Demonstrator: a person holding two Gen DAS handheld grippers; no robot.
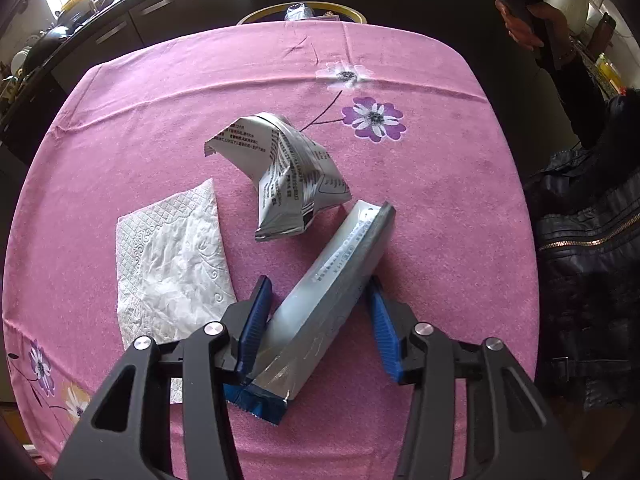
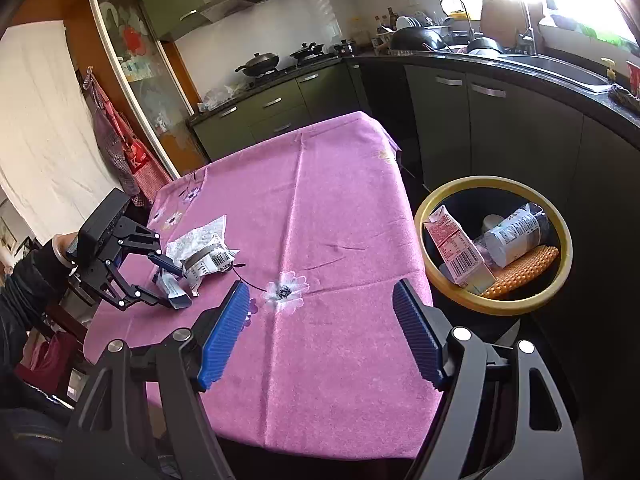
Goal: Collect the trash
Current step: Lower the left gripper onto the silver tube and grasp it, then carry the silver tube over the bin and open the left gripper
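While your left hand-held gripper (image 1: 316, 324) straddles the long silver wrapper (image 1: 320, 308) on the pink bench (image 1: 440, 200), jaws partly open, left pad touching it | crumpled packet (image 1: 292, 176) just beyond | right hand-held gripper (image 2: 320, 332) wide open, holding nothing | bin (image 2: 494, 304) beside bench.

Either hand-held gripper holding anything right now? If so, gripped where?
Nothing held. Left hand-held gripper is open, its fingers straddling the long silver wrapper near its blue end. Right hand-held gripper is open, empty.

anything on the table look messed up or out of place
Only the trash: a crumpled foil pouch, a rumpled napkin and a long silver wrapper lying askew between the open left claw fingers. The tablecloth is creased, not spilled on.
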